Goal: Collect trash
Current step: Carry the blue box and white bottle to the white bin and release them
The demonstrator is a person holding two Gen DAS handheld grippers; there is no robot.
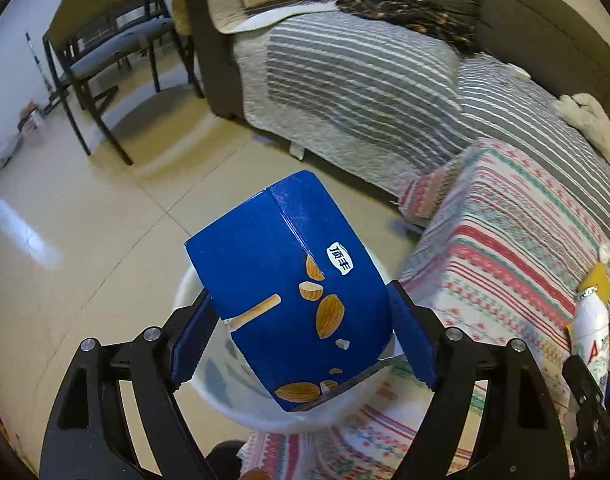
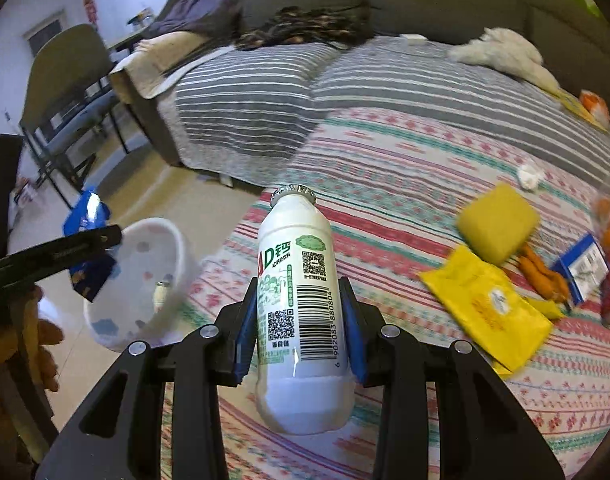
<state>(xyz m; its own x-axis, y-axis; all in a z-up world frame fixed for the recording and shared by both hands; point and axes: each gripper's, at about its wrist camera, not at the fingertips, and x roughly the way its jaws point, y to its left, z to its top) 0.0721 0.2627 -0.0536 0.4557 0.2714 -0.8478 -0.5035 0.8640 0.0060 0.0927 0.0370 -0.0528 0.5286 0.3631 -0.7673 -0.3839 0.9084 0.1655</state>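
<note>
Left tongs (image 1: 301, 344) pinch a blue box (image 1: 289, 280) over the white bin (image 2: 145, 280); right tongs (image 2: 301, 320) pinch a bottle (image 2: 299, 300) — yellow wrappers (image 2: 485, 308) remain at the bed's (image 2: 385, 168) right edge.

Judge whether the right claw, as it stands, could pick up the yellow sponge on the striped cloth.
Probably not yet: the right claw is shut on the white bottle, so it has no free grip. The yellow sponge itself lies uncovered on the cloth.

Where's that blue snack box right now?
In the left wrist view, the blue snack box sits between the left tongs, directly over the white bin beside the patterned blanket.
</note>
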